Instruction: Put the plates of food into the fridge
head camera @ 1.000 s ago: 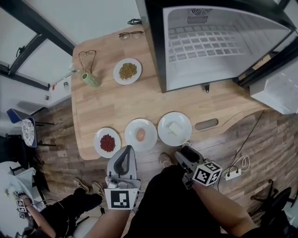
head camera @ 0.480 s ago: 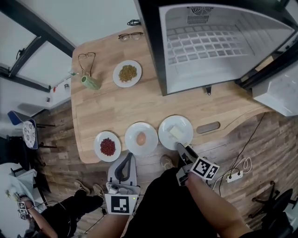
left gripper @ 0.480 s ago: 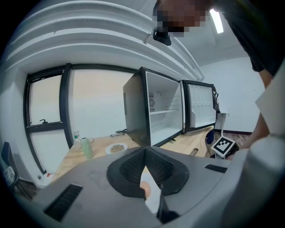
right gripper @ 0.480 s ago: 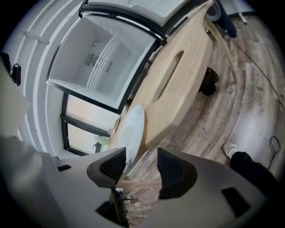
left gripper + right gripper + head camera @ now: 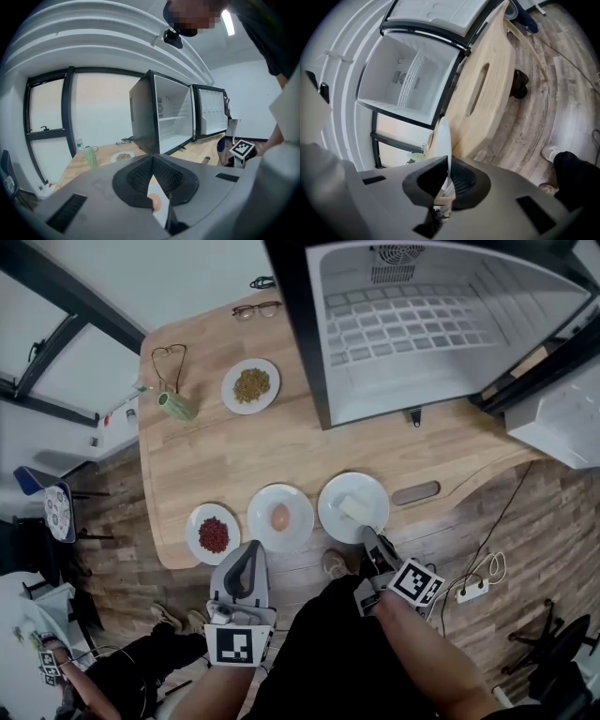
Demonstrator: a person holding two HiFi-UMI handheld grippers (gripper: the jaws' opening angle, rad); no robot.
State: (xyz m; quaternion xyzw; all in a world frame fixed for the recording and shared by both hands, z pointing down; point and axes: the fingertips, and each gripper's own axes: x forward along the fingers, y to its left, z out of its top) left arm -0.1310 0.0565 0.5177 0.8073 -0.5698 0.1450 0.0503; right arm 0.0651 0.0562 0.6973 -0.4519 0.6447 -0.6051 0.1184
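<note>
The right tool (image 5: 369, 533) has just been closing its jaws and now pinches the near rim of the round white plate (image 5: 333, 495) carrying a pale block (image 5: 354, 509). The plate rests on the light wooden worktop (image 5: 281, 451), before the open black fridge (image 5: 412, 381). The left tool (image 5: 251, 557), jaws together and empty, hovers near the white plate with a brown egg (image 5: 264, 512).
</note>
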